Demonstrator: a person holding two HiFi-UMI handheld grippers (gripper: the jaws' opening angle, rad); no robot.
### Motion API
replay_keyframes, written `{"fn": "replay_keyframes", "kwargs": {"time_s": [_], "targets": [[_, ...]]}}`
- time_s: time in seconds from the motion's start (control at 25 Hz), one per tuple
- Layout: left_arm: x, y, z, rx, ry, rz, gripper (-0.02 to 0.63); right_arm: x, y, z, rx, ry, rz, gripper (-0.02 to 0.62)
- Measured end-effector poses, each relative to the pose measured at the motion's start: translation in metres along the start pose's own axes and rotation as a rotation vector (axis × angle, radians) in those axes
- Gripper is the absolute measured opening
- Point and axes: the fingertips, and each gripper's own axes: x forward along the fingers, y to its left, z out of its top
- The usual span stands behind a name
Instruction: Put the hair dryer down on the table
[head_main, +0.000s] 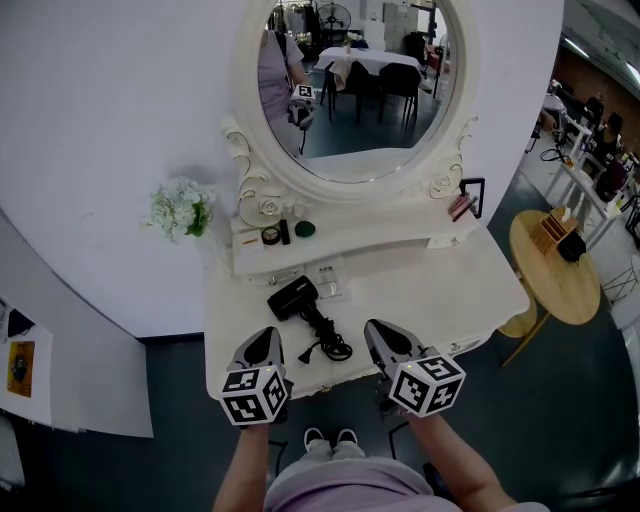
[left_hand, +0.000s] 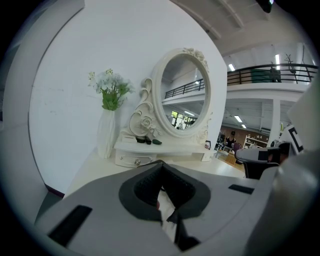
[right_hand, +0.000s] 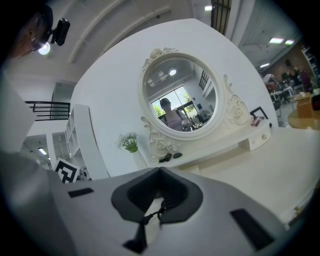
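The black hair dryer (head_main: 293, 298) lies on its side on the white vanity table (head_main: 450, 290), with its coiled black cord (head_main: 328, 345) trailing toward the front edge. My left gripper (head_main: 268, 338) hovers just left of the cord near the front edge, its jaws together and empty. My right gripper (head_main: 378, 330) sits just right of the cord, also shut with nothing in it. In the left gripper view the left gripper (left_hand: 161, 164) points toward the mirror, tips meeting. In the right gripper view the right gripper (right_hand: 160, 171) likewise shows its tips touching.
An oval mirror (head_main: 360, 80) in an ornate white frame stands at the back, above a low shelf (head_main: 340, 245) with small toiletries. A vase of white flowers (head_main: 180, 208) is at the back left. A round wooden side table (head_main: 560, 280) stands to the right.
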Motion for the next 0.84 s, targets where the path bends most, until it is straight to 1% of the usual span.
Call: {"fn": "replay_keyframes", "kwargs": {"time_s": [0.84], "targets": [[-0.0009,-0.0049,0.0022,0.018,-0.002,-0.016,0.002,-0.0028,-0.0049,-0.0012,-0.011,-0.007,-0.029,0.003]]}}
